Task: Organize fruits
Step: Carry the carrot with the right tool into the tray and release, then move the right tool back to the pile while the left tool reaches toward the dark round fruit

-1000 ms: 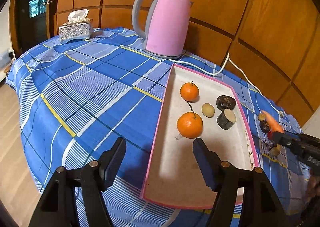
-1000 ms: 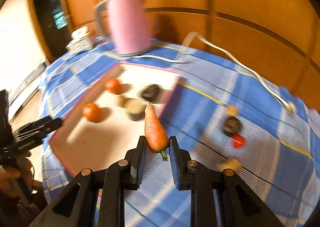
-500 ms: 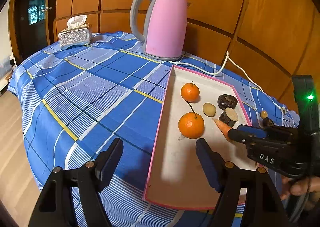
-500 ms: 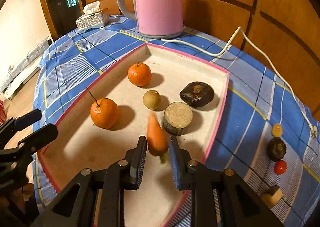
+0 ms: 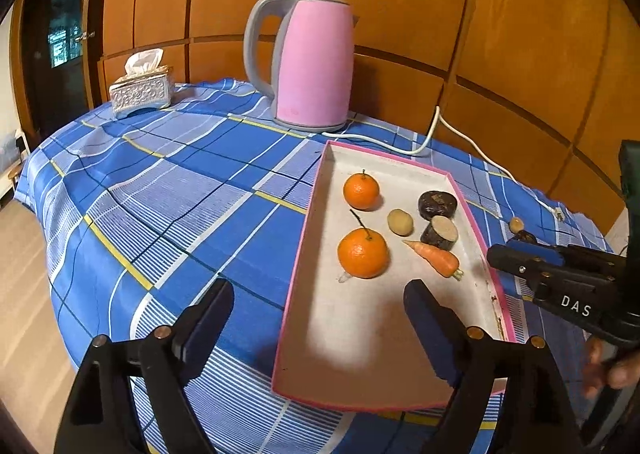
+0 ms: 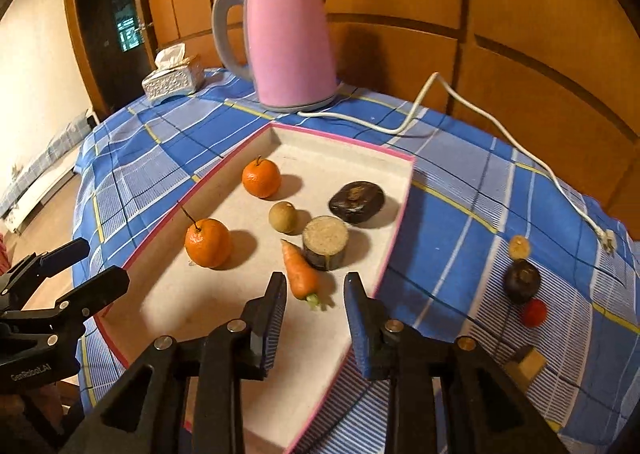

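- Right wrist view: the pink-rimmed tray (image 6: pixel 394 228) holds two oranges (image 6: pixel 208 243), a small tan fruit (image 6: pixel 283 217), a dark lump (image 6: pixel 357 201), a cut stub (image 6: pixel 325 242) and the carrot (image 6: pixel 301 273).
- Half a second ago the right gripper (image 6: pixel 316 290) clamped the carrot; now its fingers are spread and the carrot lies free.
- Carrot's long axis runs tip away, green stem toward that gripper.
- Left gripper (image 5: pixel 318 300) gapes wide, holding nothing.

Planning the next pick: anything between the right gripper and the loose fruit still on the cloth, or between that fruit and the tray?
Nothing visible. The right gripper is open over the tray, carrot released. The dark fruit, red one and others lie on bare cloth right of the tray; only its low pink rim lies between.
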The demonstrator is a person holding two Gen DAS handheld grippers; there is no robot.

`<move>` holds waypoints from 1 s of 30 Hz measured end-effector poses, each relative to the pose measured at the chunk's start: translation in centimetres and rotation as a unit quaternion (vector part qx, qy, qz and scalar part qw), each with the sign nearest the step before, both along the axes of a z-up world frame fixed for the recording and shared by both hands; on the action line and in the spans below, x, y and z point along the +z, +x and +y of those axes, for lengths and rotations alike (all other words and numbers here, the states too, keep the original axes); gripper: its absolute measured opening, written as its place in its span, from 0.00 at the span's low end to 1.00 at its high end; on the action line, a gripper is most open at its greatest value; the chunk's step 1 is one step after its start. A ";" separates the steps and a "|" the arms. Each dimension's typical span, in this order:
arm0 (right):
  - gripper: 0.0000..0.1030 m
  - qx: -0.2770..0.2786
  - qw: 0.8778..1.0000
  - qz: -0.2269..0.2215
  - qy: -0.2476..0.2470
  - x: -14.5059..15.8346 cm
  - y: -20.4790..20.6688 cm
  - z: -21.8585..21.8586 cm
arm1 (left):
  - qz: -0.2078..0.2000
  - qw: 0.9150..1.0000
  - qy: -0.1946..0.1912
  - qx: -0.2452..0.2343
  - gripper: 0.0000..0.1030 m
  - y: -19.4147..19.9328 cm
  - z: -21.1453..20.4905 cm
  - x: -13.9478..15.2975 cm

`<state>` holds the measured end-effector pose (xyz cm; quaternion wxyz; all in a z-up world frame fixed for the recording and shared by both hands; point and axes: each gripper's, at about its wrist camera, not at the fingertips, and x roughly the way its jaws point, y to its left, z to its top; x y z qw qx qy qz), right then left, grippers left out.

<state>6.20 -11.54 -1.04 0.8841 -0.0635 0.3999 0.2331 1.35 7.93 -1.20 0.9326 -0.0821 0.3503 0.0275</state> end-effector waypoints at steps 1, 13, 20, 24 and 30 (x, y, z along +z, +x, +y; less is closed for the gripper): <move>0.29 -0.003 1.000 -0.001 0.000 0.0 -0.1 -0.2 | -0.001 1.000 0.000 -0.001 0.85 0.0 -0.1 0.1; 0.32 -0.050 0.998 -0.027 -0.018 0.8 -2.7 -5.1 | -0.018 1.000 0.002 -0.013 0.89 -0.6 -0.6 1.1; 0.33 -0.073 0.994 -0.012 -0.075 1.4 -1.8 -9.2 | -0.026 0.999 -0.012 -0.020 0.89 -0.1 -0.8 2.1; 0.33 -0.100 0.989 0.020 -0.106 1.8 0.2 -12.8 | -0.035 0.999 -0.019 -0.036 0.89 1.2 -2.1 3.3; 0.36 -0.161 0.975 0.068 -0.134 0.4 4.8 -20.4 | -0.012 0.994 -0.026 -0.106 0.89 5.1 -7.7 4.1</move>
